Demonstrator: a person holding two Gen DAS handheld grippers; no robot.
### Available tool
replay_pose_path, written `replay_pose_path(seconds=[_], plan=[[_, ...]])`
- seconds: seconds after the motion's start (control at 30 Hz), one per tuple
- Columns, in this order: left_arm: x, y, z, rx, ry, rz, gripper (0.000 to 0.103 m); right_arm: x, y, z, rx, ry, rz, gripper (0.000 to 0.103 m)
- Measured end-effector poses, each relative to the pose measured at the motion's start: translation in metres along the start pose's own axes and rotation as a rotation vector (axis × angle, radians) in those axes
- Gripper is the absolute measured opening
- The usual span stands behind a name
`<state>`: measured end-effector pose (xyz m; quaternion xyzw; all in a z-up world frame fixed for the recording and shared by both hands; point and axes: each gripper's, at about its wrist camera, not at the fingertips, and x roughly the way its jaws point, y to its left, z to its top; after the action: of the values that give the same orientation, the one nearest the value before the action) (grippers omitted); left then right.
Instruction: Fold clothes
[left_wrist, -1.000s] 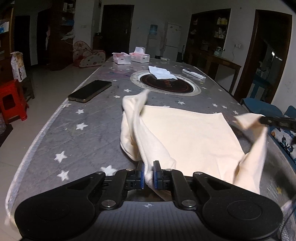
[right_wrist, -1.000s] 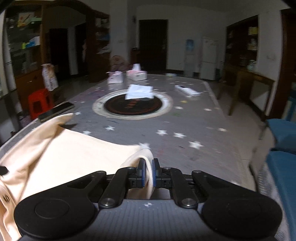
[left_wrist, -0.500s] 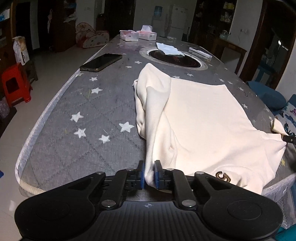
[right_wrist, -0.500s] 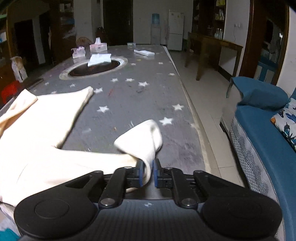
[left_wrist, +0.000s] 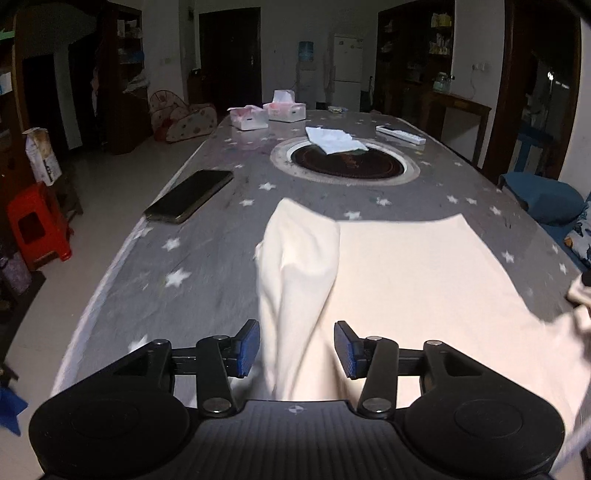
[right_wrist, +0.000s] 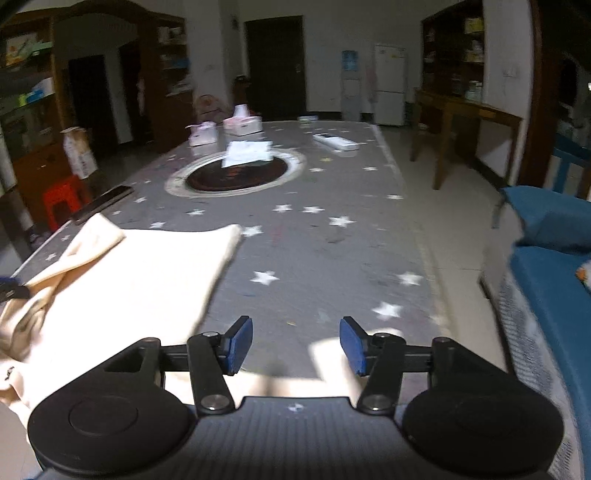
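Observation:
A cream garment (left_wrist: 417, 273) lies spread on the grey star-patterned table (left_wrist: 207, 258), its left sleeve folded over the body. My left gripper (left_wrist: 296, 345) is open, with the sleeve fabric lying loose between its blue pads (left_wrist: 246, 347). In the right wrist view the garment (right_wrist: 147, 269) lies to the left, and a sleeve end (right_wrist: 332, 354) lies just under my right gripper (right_wrist: 296, 343), which is open and holds nothing.
A black phone (left_wrist: 188, 195) lies at the table's left edge. A round inset (left_wrist: 345, 164) with white paper (left_wrist: 334, 139) sits mid-table, with tissue boxes (left_wrist: 267, 112) and a remote (left_wrist: 400, 134) behind. A blue sofa (right_wrist: 554, 280) stands right, a red stool (left_wrist: 37, 221) left.
Both grippers have opened and let go of the garment. The sleeves they held now rest on the table, and both grippers have lifted slightly.

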<state>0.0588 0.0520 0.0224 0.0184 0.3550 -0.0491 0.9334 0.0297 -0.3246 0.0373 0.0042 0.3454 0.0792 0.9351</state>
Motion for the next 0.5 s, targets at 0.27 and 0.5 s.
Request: replay_pose_path(seconds=[0.27, 0.5], plan=[[0.055, 0.01, 0.022, -0.045, 0.059, 0.028, 0.05, 0.058, 0.028, 0.021, -0.043, 0.049, 0.108, 0.053], [0.065, 0.02, 0.015, -0.069, 0.068, -0.01, 0.034, 0.111, 0.042, 0.041, -0.056, 0.083, 0.128, 0.046]])
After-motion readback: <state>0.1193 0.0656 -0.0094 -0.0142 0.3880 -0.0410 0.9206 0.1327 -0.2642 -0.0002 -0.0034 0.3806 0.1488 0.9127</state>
